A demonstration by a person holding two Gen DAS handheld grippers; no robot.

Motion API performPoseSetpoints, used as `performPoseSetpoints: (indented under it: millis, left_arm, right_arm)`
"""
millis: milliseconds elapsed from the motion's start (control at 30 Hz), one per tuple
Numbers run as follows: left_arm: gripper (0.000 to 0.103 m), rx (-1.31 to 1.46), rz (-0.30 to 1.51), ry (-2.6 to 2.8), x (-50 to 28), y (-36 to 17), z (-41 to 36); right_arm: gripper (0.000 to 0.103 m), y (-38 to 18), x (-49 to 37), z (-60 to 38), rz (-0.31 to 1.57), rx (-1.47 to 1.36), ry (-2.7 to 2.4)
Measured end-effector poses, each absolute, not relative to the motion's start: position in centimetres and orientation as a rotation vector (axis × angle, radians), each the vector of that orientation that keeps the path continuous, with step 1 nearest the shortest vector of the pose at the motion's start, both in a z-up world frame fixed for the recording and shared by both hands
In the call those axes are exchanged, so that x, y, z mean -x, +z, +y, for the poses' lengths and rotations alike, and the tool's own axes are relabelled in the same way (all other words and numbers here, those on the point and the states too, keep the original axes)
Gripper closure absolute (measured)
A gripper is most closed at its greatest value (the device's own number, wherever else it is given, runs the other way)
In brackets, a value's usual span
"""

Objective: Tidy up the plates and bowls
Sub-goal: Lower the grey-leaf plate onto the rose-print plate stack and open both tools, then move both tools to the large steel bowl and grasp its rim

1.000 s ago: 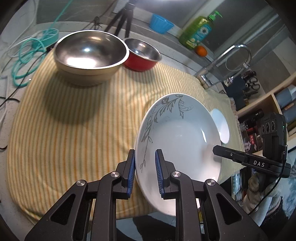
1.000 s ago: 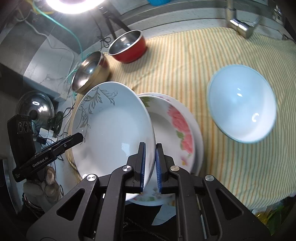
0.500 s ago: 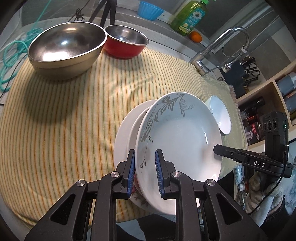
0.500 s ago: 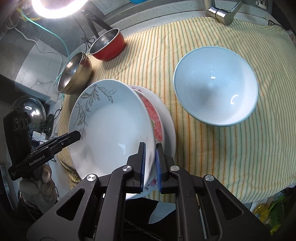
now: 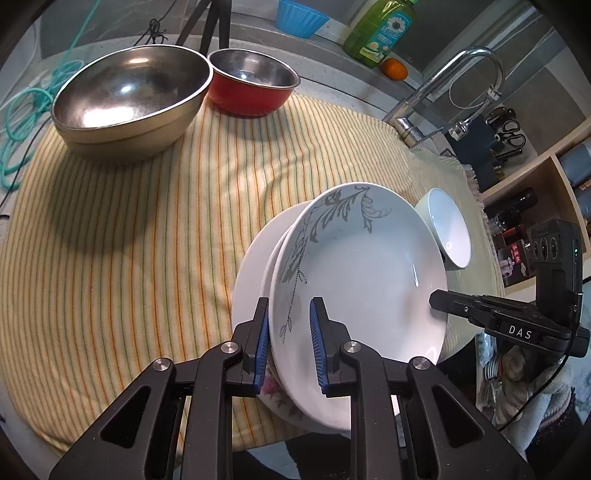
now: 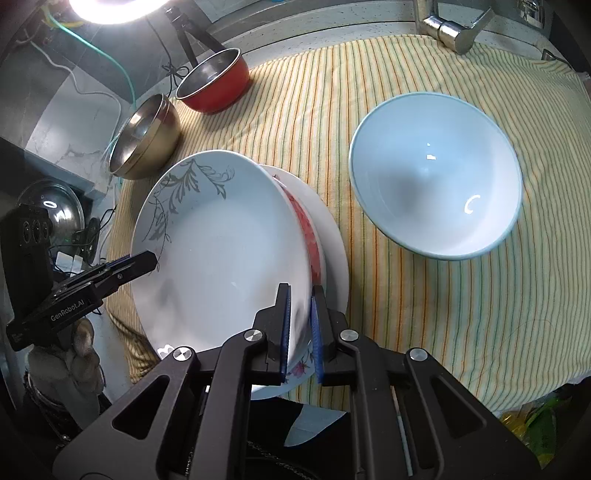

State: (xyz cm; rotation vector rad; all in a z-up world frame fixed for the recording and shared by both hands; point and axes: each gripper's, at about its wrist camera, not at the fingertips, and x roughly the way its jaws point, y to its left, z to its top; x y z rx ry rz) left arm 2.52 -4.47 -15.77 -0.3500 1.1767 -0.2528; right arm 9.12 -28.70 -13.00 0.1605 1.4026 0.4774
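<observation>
Over striped cloth [image 5: 147,229], both grippers [image 5: 288,347] [image 6: 299,325] pinch the leaf-patterned plate [image 5: 362,280] rim.

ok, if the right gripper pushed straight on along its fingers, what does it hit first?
Probably the floral plate under the leaf plate that the right gripper is pinching, then the striped cloth; depth is unclear.

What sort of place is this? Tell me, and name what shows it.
Most likely a home kitchen counter by the sink. A chrome tap rises at the edge of the striped cloth, a green bottle of dish soap stands on the ledge behind, and metal bowls and plates sit about.
</observation>
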Motion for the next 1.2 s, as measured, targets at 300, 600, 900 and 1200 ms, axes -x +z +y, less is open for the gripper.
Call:
performPoseSetpoints:
  millis: [300, 600, 900, 1200]
  left_arm:
    - [0.084, 0.287, 1.184, -0.224, -2.6, -15.7, -4.9]
    - [0.078, 0.245, 1.18, -0.224, -2.5, -15.7, -5.6]
    - [0.051, 0.272, 1.172, -0.228, -2.5, -15.4, -5.2]
    - [0.051, 0.33, 1.138, -0.203, -2.9, -14.5, -2.5]
  right_arm:
    - [0.092, -12.8, -8.7, -27.4, 1.389, -0.062, 0.473]
    - [0.09, -12.6, -8.4, -27.1, 1.365, -0.004, 0.469]
    - [0.047, -10.9, -8.4, -27.1, 1.291, 0.012, 0.47]
    - [0.041, -9.3, -9.0, -26.4, 1.257, -0.072, 0.507]
